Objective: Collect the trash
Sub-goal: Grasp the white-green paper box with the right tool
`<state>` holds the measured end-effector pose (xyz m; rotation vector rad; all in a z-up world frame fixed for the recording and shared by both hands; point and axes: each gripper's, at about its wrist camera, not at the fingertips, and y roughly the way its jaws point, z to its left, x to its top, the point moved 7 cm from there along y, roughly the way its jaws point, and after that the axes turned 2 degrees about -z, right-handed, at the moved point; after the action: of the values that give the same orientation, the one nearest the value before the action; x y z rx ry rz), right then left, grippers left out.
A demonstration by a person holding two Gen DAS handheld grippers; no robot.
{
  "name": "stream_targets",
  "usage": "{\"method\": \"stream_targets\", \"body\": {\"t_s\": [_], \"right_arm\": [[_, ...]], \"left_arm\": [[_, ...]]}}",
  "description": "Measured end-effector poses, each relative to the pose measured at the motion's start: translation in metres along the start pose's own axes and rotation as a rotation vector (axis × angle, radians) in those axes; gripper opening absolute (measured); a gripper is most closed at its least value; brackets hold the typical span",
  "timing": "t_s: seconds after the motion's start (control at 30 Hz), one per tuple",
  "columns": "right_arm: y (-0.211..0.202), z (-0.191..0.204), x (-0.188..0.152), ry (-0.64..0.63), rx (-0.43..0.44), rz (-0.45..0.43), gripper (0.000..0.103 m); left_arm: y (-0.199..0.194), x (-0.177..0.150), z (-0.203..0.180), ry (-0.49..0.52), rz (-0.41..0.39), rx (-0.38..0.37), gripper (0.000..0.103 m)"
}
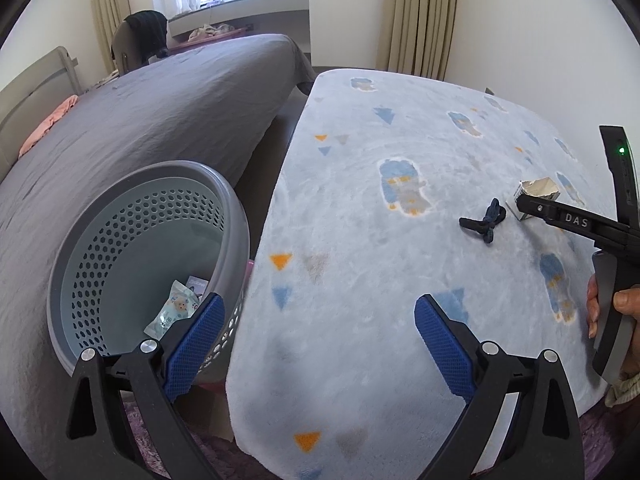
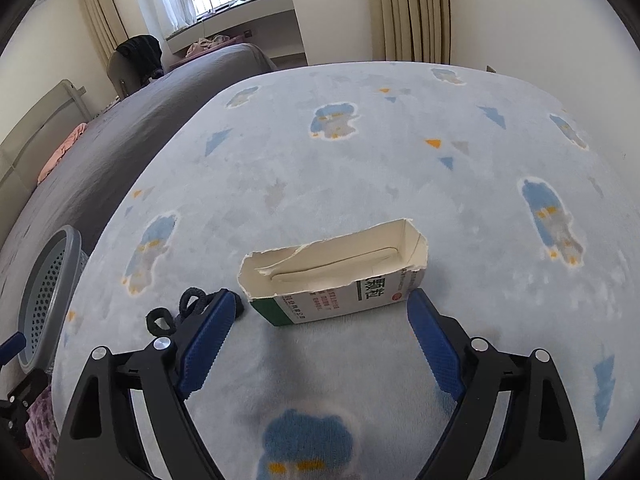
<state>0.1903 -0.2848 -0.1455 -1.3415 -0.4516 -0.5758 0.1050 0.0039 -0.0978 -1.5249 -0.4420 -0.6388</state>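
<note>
The right tongs (image 2: pixel 316 332) stand wide, nothing pressed between the blue pads, and the torn white carton (image 2: pixel 334 276) lies on its side just ahead of the tips on the pale blue blanket (image 2: pixel 360 160). A dark knotted cord (image 2: pixel 188 310) sits beside the carton, touching the near pad in view. The left tongs (image 1: pixel 320 336) are also wide and hold nothing, hanging between the blanket's edge and the grey perforated basket (image 1: pixel 132 240), which already holds 2 small wrappers (image 1: pixel 176 308).

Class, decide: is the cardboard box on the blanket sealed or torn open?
Torn open. The cardboard box has a ragged top edge, and its pale inside shows with nothing visible in it.
</note>
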Motion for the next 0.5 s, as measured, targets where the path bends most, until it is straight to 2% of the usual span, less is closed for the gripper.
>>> {"method": "stream_targets", "body": {"t_s": [0.33,0.5], "right_arm": [[0.019,-0.002,0.009,-0.012,-0.073,0.026,0.084],[0.017,-0.004,0.011,0.002,-0.036,0.011,0.082]], "left_arm": [[0.008,0.001,-0.008,0.008,0.012,-0.004,0.094],[0.009,0.003,-0.014,0.011,0.011,-0.004,0.094]]}}
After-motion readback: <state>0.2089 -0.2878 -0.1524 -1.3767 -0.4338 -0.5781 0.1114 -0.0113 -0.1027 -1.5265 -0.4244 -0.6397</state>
